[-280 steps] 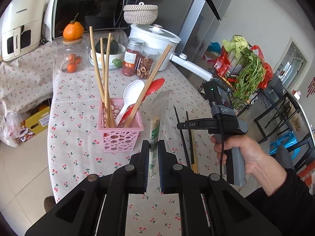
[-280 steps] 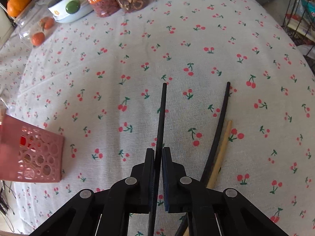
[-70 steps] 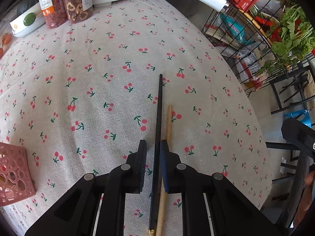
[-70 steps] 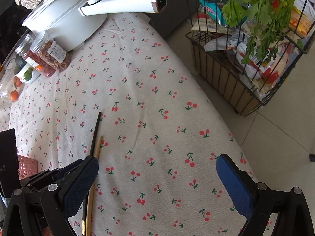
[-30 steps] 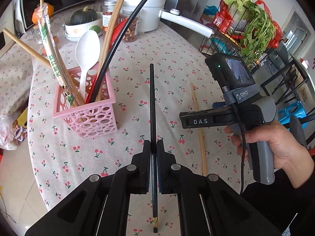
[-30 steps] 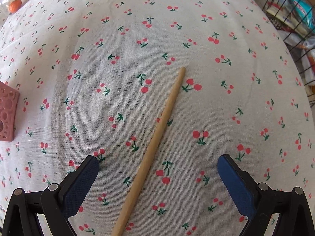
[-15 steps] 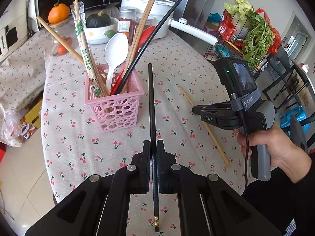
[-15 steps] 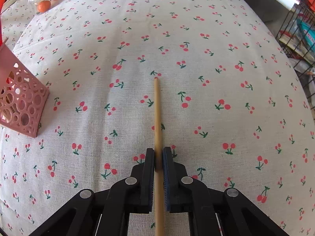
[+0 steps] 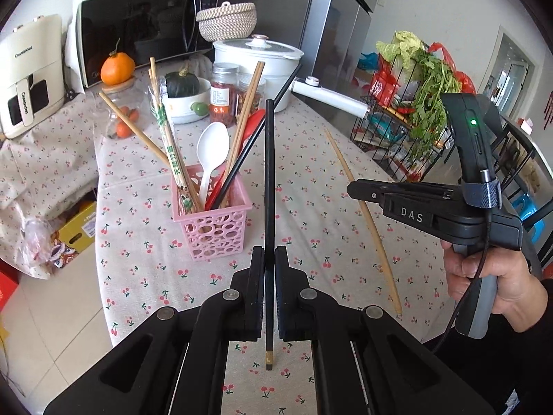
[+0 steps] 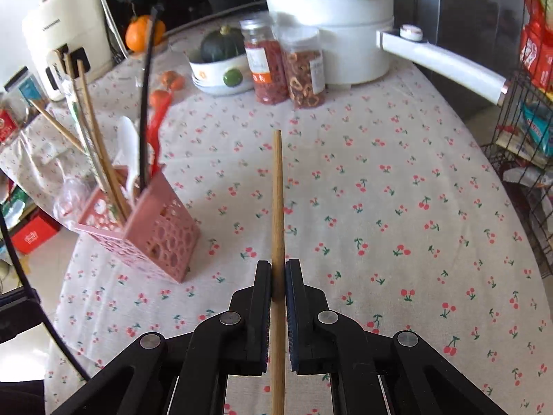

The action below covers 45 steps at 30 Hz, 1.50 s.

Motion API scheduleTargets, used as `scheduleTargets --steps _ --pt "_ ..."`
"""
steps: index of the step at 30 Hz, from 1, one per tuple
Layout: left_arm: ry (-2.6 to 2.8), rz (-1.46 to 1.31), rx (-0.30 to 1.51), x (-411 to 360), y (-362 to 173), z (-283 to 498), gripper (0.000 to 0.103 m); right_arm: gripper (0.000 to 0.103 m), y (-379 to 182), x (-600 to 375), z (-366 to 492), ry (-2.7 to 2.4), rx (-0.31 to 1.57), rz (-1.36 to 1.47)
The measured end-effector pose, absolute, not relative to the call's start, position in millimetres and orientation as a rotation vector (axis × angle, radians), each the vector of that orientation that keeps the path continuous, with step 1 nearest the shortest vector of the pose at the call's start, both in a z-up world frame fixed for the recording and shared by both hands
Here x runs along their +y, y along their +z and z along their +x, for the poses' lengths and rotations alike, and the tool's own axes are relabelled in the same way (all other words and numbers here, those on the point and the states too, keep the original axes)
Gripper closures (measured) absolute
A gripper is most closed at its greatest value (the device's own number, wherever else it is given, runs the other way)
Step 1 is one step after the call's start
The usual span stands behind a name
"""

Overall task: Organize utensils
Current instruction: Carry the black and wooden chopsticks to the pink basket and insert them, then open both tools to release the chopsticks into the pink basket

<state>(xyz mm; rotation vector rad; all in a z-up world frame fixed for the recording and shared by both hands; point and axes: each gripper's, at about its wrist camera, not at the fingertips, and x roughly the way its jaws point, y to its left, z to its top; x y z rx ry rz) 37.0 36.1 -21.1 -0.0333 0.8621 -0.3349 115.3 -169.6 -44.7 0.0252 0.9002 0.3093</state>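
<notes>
One "DAS" mark, right claw [image 9: 359, 192]

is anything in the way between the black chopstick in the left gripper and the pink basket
Nothing visible on the tablecloth blocks it. The left gripper holds the black chopstick just right of the pink basket. But the basket's utensils, including the white spoon, crowd and fan out over its opening.

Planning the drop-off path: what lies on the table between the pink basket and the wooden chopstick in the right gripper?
Only bare cherry-print tablecloth, as the right wrist view shows, between the pink basket and the wooden chopstick.
</notes>
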Motion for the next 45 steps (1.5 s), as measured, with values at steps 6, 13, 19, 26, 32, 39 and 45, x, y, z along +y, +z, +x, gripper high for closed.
scheduleTargets --steps 6,13,19,26,32,39,45 --pt "-0.325 -0.085 0.731 54 19 22 0.098 0.096 3 -165 83 0.384 0.754 0.069" --pt "-0.240 -0.172 0.499 83 71 14 0.098 0.096 52 -166 66 0.425 0.572 0.110" --pt "-0.165 -0.151 0.410 86 87 28 0.098 0.096 72 -163 72 0.431 0.479 0.170" --pt "-0.132 -0.119 0.446 78 65 62 0.098 0.096 69 -150 89 0.425 0.459 0.212" --pt "-0.133 -0.109 0.494 71 44 87 0.098 0.096 66 -139 98 0.429 0.450 0.234" --pt "-0.186 -0.139 0.607 70 20 112 0.097 0.096 64 -131 104 0.402 0.432 0.236" --pt "-0.167 -0.164 0.670 85 13 106 0.044 0.096 62 -128 112 0.373 0.402 0.292"
